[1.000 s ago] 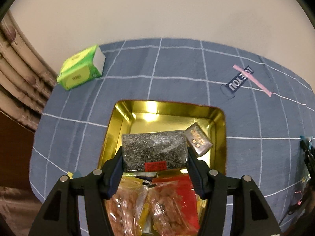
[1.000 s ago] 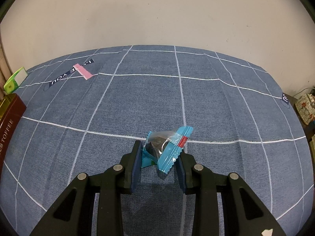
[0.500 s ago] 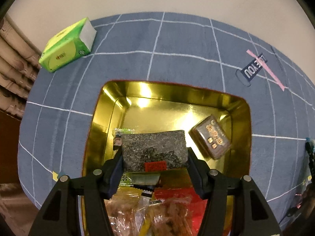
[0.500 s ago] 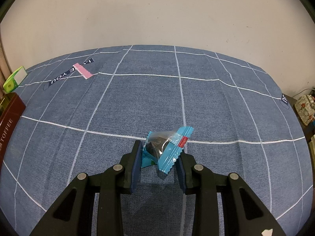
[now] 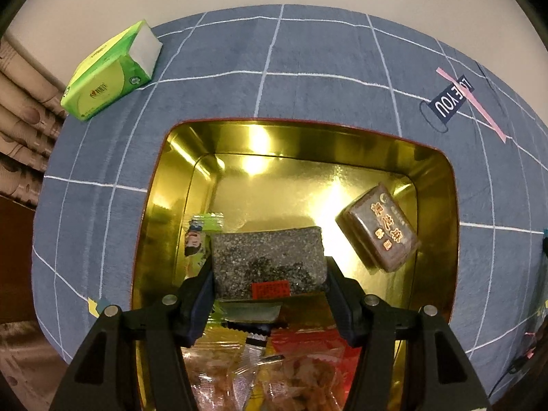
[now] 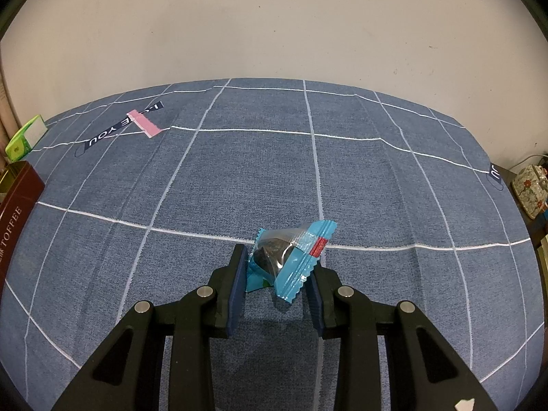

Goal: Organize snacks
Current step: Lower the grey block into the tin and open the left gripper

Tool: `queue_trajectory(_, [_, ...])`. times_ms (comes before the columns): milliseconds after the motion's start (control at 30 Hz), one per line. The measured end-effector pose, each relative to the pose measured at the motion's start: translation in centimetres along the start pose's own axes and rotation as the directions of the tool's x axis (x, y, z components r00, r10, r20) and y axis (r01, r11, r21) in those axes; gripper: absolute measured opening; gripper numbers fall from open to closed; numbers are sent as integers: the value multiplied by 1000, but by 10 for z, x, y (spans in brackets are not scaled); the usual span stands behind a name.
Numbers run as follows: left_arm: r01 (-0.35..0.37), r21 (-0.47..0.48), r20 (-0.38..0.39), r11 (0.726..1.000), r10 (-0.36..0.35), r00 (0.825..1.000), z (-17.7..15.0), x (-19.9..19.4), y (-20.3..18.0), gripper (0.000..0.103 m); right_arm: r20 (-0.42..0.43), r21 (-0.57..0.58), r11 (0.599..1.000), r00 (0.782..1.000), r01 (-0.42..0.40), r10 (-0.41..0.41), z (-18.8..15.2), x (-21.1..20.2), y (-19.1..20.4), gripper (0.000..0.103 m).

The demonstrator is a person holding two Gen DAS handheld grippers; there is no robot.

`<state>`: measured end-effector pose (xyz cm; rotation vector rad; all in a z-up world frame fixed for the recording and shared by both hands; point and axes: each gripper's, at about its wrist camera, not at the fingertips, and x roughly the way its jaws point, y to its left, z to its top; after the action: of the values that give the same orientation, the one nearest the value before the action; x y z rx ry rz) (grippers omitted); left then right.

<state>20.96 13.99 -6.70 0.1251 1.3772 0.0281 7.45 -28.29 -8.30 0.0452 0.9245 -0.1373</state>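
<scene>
Your counter [image 5: 325, 54] wears a blue-grey cloth ruled with thin white lines, and a plain pale wall rises right behind its far edge. In the left wrist view a green tissue pack [image 5: 109, 72] lies at the far left corner, beside brown patterned folds that could be a curtain. A dark label reading "LOVE YOU" [image 5: 450, 97] is sewn into the cloth at the far right, crossed by a pink strip.

A gold tin [image 5: 154, 205] with a red rim sits open on the cloth. On its shiny floor you have a brown wrapped bar [image 5: 378, 227] with gold lettering, lying tilted toward the right wall, a small green-topped packet [image 5: 200, 233] to the left, and clear and red bags of reddish snacks [image 5: 301, 370] heaped at the near end.

Your left hand-held gripper [image 5: 269, 270] points steeply down into the tin and pinches a speckled grey block [image 5: 267, 260] with a small red label between its pads, roughly half spread; I cannot tell whether the block touches the tin floor.

Your right hand-held gripper [image 6: 277, 272] is nearly closed on a small blue candy wrapper [image 6: 291, 257] with a dark sweet inside, held just above bare cloth. The tin's maroon side, lettered "TOFFEE", shows at that view's left edge.
</scene>
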Motion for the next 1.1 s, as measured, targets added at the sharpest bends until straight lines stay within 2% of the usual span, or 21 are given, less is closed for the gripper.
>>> queue_trajectory(233, [-12, 8, -12, 1000, 12, 1000, 2, 6, -1, 60, 0, 0, 1000, 1000, 0, 0, 0, 0, 0, 31])
queue_trajectory(533, [6, 11, -23, 1000, -6, 1000, 4, 12, 4, 62, 0, -2, 1000, 1000, 4, -4, 0, 0, 0, 31])
queue_trajectory(1100, [26, 44, 56, 999, -29, 998, -7, -31, 2, 63, 0, -10, 1000, 1000, 12, -12, 0, -1, 1, 31])
